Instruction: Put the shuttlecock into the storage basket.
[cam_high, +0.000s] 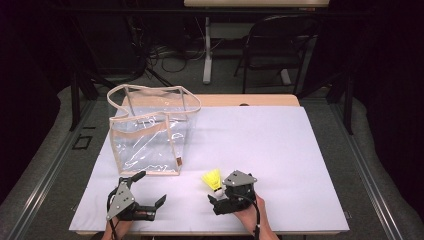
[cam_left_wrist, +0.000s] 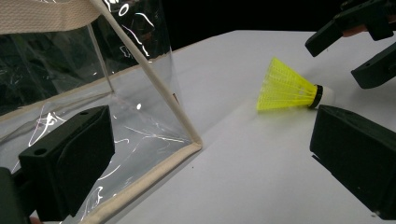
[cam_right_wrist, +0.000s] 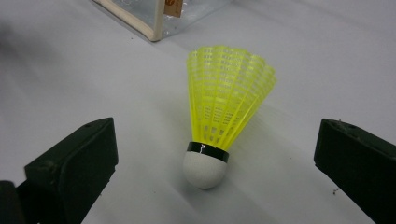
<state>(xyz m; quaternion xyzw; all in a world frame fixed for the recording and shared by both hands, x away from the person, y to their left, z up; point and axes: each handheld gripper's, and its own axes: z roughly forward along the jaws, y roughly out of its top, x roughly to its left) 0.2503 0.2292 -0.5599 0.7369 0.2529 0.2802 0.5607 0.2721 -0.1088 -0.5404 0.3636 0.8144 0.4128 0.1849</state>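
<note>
Right gripper view: jaws of right gripper (cam_right_wrist: 212, 172) spread wide around yellow shuttlecock (cam_right_wrist: 219, 112) lying near table's (cam_high: 300, 150) front edge, left gripper (cam_high: 145, 192) also gaping by clear bag (cam_high: 150, 135); risk of squashed skirt or nudged, rolling cork.

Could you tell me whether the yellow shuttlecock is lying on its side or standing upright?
On its side: the shuttlecock lies on the white table cover, cork toward the open right gripper.

My table (cam_high: 260, 150) has a white top with a wood edge at the far side. Beyond: dark room, black chair (cam_high: 277, 45), white desk leg (cam_high: 207, 47), cables on grey floor (cam_high: 170, 62).
</note>
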